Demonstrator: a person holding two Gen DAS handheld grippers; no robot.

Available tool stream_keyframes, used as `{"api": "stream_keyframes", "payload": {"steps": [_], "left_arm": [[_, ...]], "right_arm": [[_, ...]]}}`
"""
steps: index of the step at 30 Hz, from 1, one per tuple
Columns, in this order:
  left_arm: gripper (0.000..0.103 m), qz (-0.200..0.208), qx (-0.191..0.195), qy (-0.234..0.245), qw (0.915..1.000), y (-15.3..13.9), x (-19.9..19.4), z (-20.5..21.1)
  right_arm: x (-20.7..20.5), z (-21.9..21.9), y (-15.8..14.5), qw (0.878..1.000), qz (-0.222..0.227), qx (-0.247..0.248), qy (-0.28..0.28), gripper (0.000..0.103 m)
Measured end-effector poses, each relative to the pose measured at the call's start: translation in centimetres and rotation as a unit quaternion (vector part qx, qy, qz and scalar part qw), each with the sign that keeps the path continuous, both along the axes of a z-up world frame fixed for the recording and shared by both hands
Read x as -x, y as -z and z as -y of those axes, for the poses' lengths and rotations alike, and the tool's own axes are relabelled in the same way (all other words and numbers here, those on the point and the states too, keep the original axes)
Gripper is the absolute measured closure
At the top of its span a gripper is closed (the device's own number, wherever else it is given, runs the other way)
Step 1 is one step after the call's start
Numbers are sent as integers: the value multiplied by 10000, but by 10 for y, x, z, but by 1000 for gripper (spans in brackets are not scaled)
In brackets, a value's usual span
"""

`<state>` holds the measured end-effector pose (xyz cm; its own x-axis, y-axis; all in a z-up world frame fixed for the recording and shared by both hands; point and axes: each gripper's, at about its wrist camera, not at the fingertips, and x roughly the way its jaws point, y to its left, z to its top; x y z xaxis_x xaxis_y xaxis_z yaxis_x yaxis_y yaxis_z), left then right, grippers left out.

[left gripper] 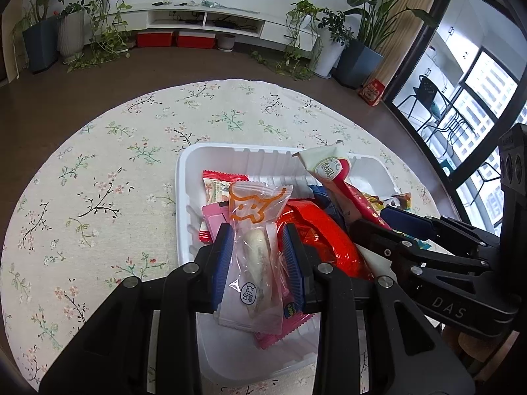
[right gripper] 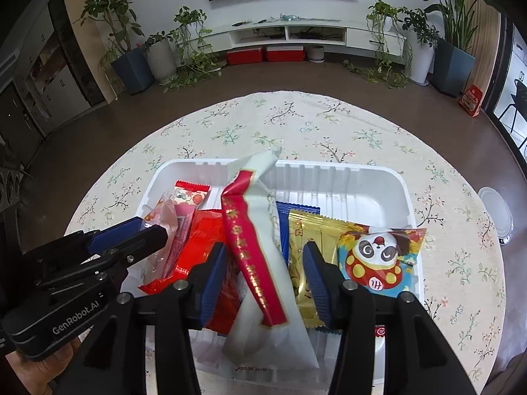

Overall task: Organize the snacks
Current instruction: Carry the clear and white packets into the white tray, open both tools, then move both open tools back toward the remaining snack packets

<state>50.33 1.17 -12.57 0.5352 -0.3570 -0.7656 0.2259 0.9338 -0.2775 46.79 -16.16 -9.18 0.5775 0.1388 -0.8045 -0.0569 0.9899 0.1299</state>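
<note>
A white plastic tray (left gripper: 184, 177) (right gripper: 378, 181) on the floral tablecloth holds several snack packets. My left gripper (left gripper: 257, 230) has its blue pads on either side of a clear packet with an orange cat drawing (left gripper: 253, 230), over the tray's left part. It also shows in the right wrist view (right gripper: 145, 230). My right gripper (right gripper: 266, 253) stands around a long white packet with a red ribbon print (right gripper: 260, 247), which lies tilted over a red packet (right gripper: 201, 247) and a gold packet (right gripper: 306, 263). A panda packet (right gripper: 378, 256) lies at the right.
The round table (left gripper: 98, 164) carries a floral cloth. A clear round lid (right gripper: 497, 214) lies near its right edge. A pink packet (left gripper: 214, 220) and a red-edged packet (left gripper: 217, 184) lie in the tray's left. Plants, a TV stand and windows are beyond.
</note>
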Motion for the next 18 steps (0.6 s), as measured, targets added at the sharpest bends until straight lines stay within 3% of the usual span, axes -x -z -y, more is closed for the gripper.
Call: {"api": "stream_keyframes", "payload": {"steps": [1, 3, 6, 7, 9, 18], "left_arm": [[71, 3, -3, -12, 10000, -1, 1, 0], [42, 63, -2, -32, 10000, -4, 6, 0], [35, 226, -27, -56, 9997, -13, 18, 1], [29, 255, -34, -70, 9996, -16, 21, 0], [8, 334, -56, -104, 9994, -22, 29, 0], [1, 671, -161, -198, 9974, -44, 71, -3]], "right_arm": [[0, 2, 0, 10000, -3, -11, 8, 49], [2, 5, 0, 10000, -2, -60, 36, 46], [6, 14, -3, 9997, 72, -209, 119, 42], [9, 17, -5, 9995, 109, -267, 141, 40], [14, 25, -8, 9989, 192, -375, 186, 34], [54, 54, -29, 9944, 539, -840, 345, 24]]}}
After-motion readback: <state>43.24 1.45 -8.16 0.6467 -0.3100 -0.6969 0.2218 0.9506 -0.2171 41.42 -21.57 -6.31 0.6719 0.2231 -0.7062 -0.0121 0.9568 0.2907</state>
